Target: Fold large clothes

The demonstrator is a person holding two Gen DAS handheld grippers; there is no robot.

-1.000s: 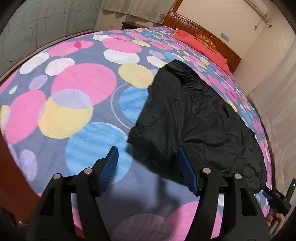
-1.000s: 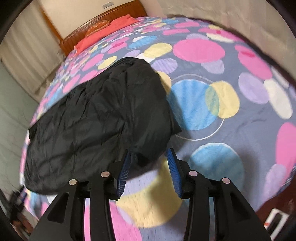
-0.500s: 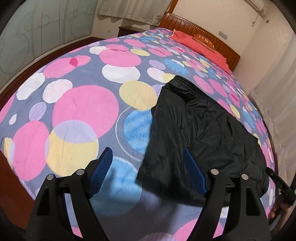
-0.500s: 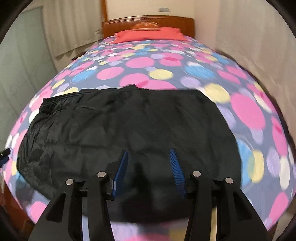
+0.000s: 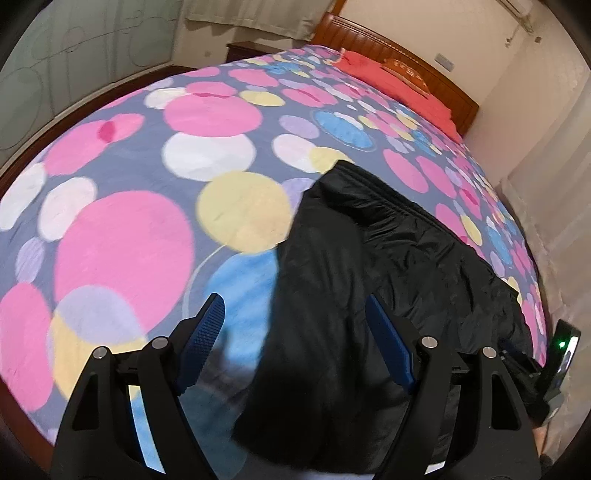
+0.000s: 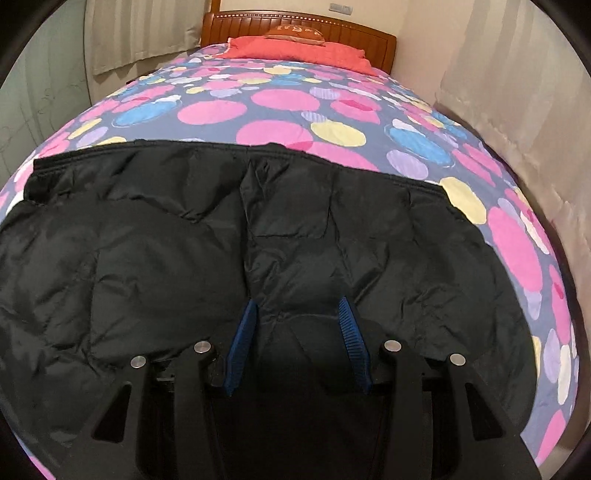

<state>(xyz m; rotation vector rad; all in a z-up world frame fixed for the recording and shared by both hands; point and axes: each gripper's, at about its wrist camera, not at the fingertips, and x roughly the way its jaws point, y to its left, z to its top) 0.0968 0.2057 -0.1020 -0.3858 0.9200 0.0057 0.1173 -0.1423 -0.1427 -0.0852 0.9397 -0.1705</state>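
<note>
A wooden headboard [image 6: 299, 27] backs the bed against cream walls [image 6: 417, 33], with pale curtains [image 6: 144, 29] beside it.

Readable text: none in either view.
Small brown cushion [image 6: 295, 31] at the headboard: it carries a row of pale marks that look like letters, too blurred and small to read.
Same cushion, left wrist view [image 5: 406, 72]: pale marks again, not legible.
Black garment [image 6: 258, 229]: no label, brand or number shows on its surface.
Spotted bedcover [image 5: 147, 221]: coloured circles only, no writing.
Wall fitting above the headboard [image 6: 340, 6]: too small to tell whether it bears any marking.
Dark device at the right edge [image 5: 565, 354]: a green light shows, no readable sign.
</note>
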